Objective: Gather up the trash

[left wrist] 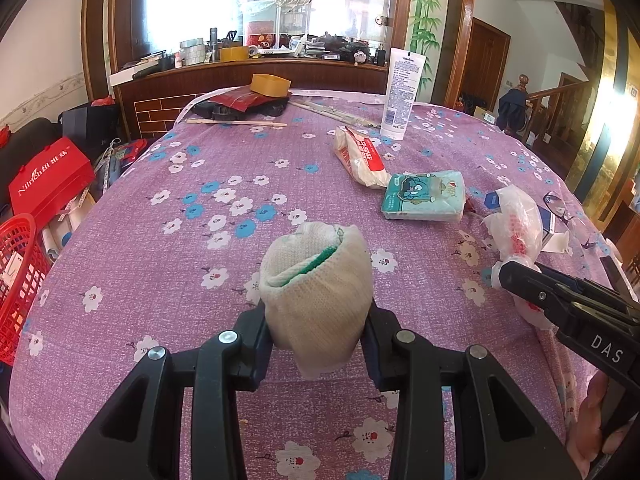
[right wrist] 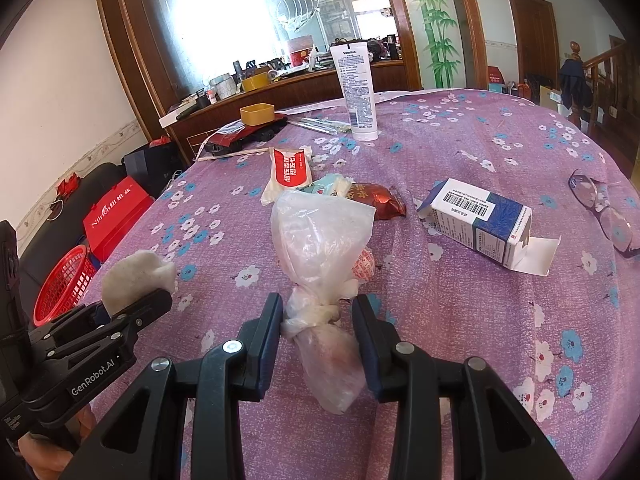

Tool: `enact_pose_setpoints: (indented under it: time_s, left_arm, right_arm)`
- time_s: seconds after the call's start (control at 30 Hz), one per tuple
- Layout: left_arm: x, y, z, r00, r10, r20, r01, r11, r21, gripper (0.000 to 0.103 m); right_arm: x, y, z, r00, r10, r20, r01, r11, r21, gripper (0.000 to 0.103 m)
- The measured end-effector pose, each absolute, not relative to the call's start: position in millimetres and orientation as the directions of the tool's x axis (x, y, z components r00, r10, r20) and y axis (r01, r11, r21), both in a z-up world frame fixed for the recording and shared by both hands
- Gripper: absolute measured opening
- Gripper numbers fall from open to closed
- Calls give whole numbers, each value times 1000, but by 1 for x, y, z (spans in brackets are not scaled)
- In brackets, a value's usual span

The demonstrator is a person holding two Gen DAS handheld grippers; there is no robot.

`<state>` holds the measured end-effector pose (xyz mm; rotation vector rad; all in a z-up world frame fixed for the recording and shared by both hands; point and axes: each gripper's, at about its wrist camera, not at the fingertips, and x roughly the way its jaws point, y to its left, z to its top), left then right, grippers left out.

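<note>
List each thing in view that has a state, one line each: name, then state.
left claw: shut on the rolled sock
rolled sock: held, bundled
right claw: shut on the knotted plastic bag
knotted plastic bag: tied, gripped
medicine box: lying, end flap open
lotion tube: upright, capped
glasses: unfolded

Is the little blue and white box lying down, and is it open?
Yes, both. The blue and white box lies on its side on the flowery tablecloth, and the end flap nearest the camera hangs open.
</note>
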<state>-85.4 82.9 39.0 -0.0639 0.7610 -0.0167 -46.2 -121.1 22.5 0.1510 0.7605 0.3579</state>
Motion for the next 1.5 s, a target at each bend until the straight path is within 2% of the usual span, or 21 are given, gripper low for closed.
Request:
enact_pose_setpoints:
  time_s: [0.43, 1.5]
  left_arm:
    - [-85, 87, 42, 727, -9, -687, -51, 996, -67, 36]
    - [-125, 137, 59, 752, 66, -656, -152, 986, -75, 36]
  right_arm:
    - [-47, -121, 23, 673, 308, -673, -221, 951, 214, 39]
    - [-76, -67, 46, 639, 366, -676, -354, 921, 165, 39]
